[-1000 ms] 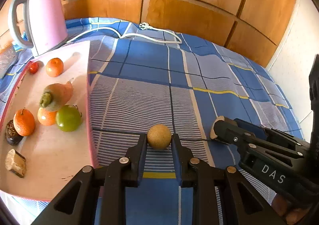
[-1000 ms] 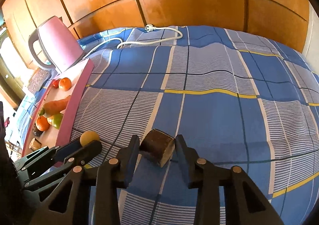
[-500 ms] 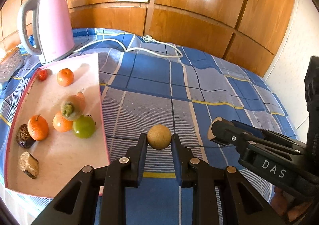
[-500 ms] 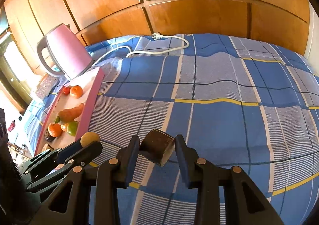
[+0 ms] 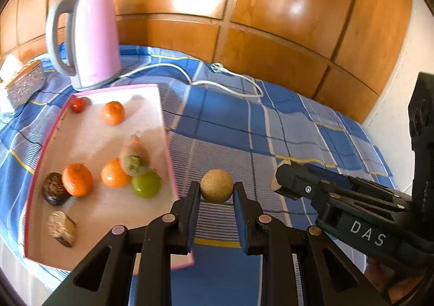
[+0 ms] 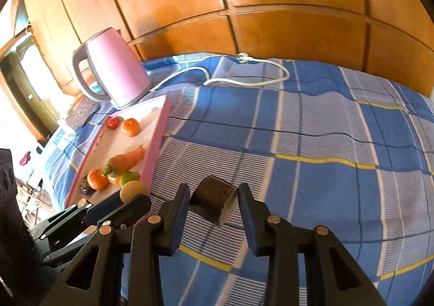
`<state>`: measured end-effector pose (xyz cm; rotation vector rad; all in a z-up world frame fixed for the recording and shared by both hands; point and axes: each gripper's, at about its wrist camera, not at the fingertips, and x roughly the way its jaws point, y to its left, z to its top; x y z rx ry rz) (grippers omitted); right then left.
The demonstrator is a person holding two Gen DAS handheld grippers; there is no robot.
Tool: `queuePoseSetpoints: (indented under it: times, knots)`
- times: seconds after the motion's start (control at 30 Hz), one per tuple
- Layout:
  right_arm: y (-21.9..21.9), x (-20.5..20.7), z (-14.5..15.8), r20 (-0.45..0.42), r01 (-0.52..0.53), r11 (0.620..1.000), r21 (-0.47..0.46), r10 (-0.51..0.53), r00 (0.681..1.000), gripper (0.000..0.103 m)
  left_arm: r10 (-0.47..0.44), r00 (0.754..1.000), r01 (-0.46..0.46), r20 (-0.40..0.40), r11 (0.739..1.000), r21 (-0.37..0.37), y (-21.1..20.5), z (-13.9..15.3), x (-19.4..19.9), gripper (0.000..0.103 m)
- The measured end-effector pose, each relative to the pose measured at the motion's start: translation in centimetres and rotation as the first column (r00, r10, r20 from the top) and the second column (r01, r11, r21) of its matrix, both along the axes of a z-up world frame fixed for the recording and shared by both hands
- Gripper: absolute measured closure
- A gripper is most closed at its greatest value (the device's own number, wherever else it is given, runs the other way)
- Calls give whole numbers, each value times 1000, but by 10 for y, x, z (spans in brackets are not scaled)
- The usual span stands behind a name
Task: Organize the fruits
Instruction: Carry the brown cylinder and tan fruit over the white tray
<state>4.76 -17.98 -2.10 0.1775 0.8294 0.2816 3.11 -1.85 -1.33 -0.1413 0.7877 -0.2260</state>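
Note:
My left gripper (image 5: 216, 192) is shut on a round tan fruit (image 5: 216, 186) and holds it above the blue checked cloth, just right of the pink tray (image 5: 89, 227). My right gripper (image 6: 214, 201) is shut on a dark brown cut chunk (image 6: 215, 199); it shows at the right of the left wrist view (image 5: 276, 178). The tray holds oranges (image 5: 77, 179), a green fruit (image 5: 146, 184), a carrot-like piece (image 5: 134, 157), a small red fruit (image 5: 77, 105), a dark fruit (image 5: 54, 189) and a brown chunk (image 5: 61, 228). The tan fruit also shows in the right wrist view (image 6: 133, 190).
A pink kettle (image 5: 86, 37) stands behind the tray, its white cord (image 5: 211, 81) lying across the cloth. A patterned box (image 5: 25, 83) sits at far left. Wooden panels (image 5: 244, 7) back the surface. The tray (image 6: 158, 127) rim faces the right gripper.
Both grippers have risen and turned left with their loads; the tray and kettle have shifted toward the middle of both views. Both grips are unchanged.

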Motion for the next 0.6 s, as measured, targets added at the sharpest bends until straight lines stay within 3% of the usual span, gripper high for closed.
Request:
queuePoseSetpoints:
  times: [0.23,0.6]
  knots:
    - [29,16,9,3,-74,997,13,74,997,66,105,994,-105,16,994,-31,42,9,9,79]
    - [82,53,22,-1,-166,984,57,166,986,66,267,963,-267,18,964,-18,105,8,37,79]
